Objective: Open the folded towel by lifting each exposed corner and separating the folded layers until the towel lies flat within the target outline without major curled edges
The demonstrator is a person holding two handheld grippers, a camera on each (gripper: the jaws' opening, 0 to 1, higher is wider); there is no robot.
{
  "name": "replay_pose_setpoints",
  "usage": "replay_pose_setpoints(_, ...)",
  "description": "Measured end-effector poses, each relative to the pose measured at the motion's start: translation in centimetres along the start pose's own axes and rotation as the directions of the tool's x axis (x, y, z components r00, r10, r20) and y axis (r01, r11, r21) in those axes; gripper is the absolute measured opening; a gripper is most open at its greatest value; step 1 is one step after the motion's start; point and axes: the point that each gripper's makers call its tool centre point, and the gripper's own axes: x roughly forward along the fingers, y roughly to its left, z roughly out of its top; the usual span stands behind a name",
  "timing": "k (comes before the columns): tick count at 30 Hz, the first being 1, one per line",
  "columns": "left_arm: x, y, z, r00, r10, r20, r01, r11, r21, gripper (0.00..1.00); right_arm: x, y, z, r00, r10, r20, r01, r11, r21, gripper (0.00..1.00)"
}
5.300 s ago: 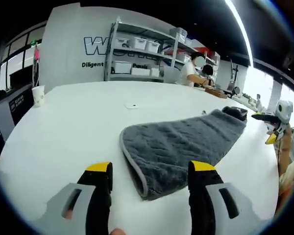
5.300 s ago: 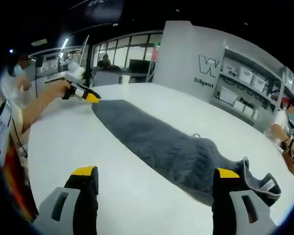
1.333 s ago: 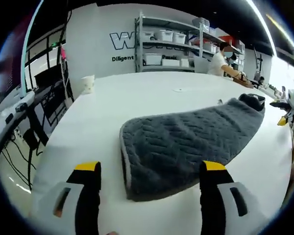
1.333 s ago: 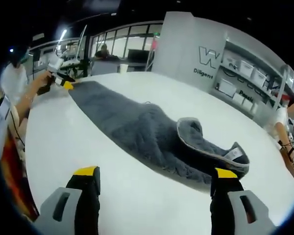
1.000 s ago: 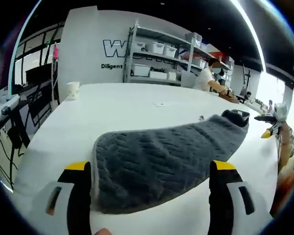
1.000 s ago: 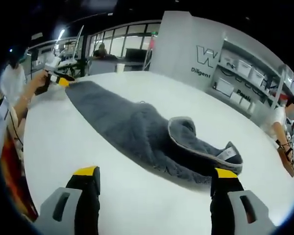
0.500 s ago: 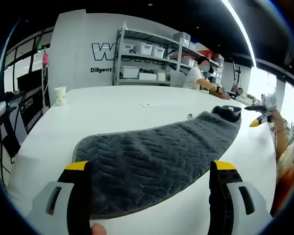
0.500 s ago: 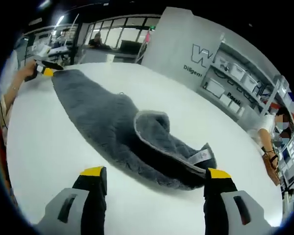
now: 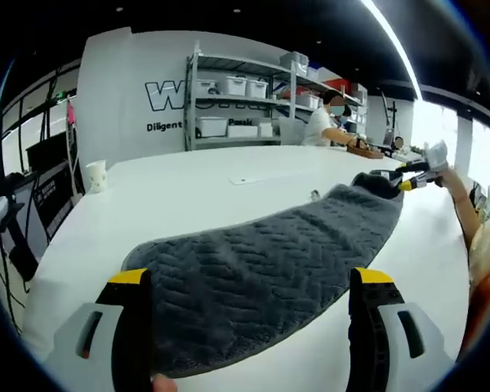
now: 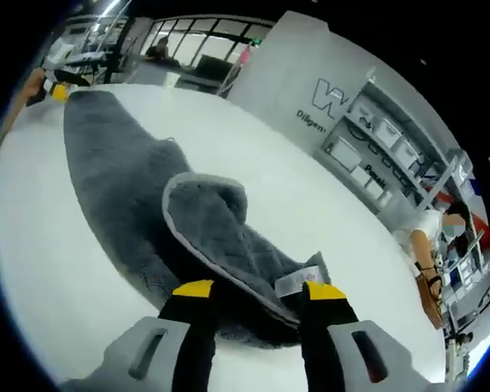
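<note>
A long grey towel [image 9: 261, 261] with pale trim lies on the white table [image 9: 180, 196]. Its near end sits between the wide-apart jaws of my left gripper [image 9: 249, 282], which is open; whether it touches the fabric I cannot tell. At the far end, a hand holds my right gripper [image 9: 404, 170] against the towel. In the right gripper view that end is folded over into a raised flap [image 10: 208, 208] carrying a white label [image 10: 294, 282]. My right gripper [image 10: 257, 291] is open, its jaws narrowed, with the trimmed edge between them. The left gripper [image 10: 55, 90] is at the towel's other end.
A paper cup [image 9: 95, 175] stands at the table's far left, and a small white sheet [image 9: 249, 178] lies mid-table. Shelves with bins [image 9: 237, 102] line the back wall. A person [image 9: 322, 122] works at a bench behind. The table's rim [image 9: 41, 286] curves close on the left.
The right gripper has come down close onto the towel's folded end and its jaws have narrowed around the edge. The left gripper has barely moved.
</note>
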Motion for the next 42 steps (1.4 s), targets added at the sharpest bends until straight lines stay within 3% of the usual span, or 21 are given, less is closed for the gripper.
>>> replay_pose_setpoints(2,0.0,-0.1,0.1,1.000,-0.003,0.003,0.003,1.000,-0.001,1.00,0.4,0.1,0.6,1.000,0.011,0.030,-0.011,1.000,0.008,0.04)
replay_pose_setpoints(3,0.0,-0.2,0.1,1.000,-0.006,0.004,0.006,1.000,-0.001,1.00,0.4,0.1,0.8,0.999,0.015,0.045,-0.015,1.000,0.014,0.00)
replay_pose_setpoints(11,0.1,-0.4,0.1,1.000,-0.005,-0.004,0.005,1.000,0.007,1.00,-0.5,-1.3,0.8,0.997,-0.018,0.077,0.009,0.993,0.117,0.00)
replay_pose_setpoints(15,0.1,-0.4,0.1,1.000,-0.005,-0.003,0.005,1.000,0.008,1.00,-1.3,-3.0,-0.5,0.996,-0.072,0.046,0.063,0.983,0.174,0.00)
replay_pose_setpoints(23,0.1,-0.3,-0.2,1.000,-0.003,-0.013,0.003,1.000,0.009,1.00,-2.2,-3.9,-2.9,0.997,-0.080,0.018,0.071,0.948,0.310,0.00)
replay_pose_setpoints(26,0.1,-0.2,-0.3,1.000,0.004,-0.019,-0.004,1.000,0.010,1.00,-2.8,-4.6,-2.9,0.995,-0.095,0.043,0.073,0.932,0.356,0.00)
replay_pose_setpoints(29,0.1,-0.2,-0.2,1.000,0.004,-0.017,-0.004,1.000,0.010,1.00,-3.6,-4.9,-1.9,0.990,-0.089,0.107,0.035,0.903,0.428,0.00)
replay_pose_setpoints(34,0.1,-0.3,-0.1,1.000,0.003,-0.013,-0.003,1.000,0.010,1.00,-5.0,-6.0,-1.7,0.984,-0.122,0.131,0.048,0.885,0.464,0.00)
replay_pose_setpoints(42,0.1,-0.2,-0.3,1.000,0.005,-0.021,-0.004,1.000,0.011,1.00,-4.8,-6.0,-5.5,0.993,-0.115,0.014,0.093,0.864,0.495,0.00)
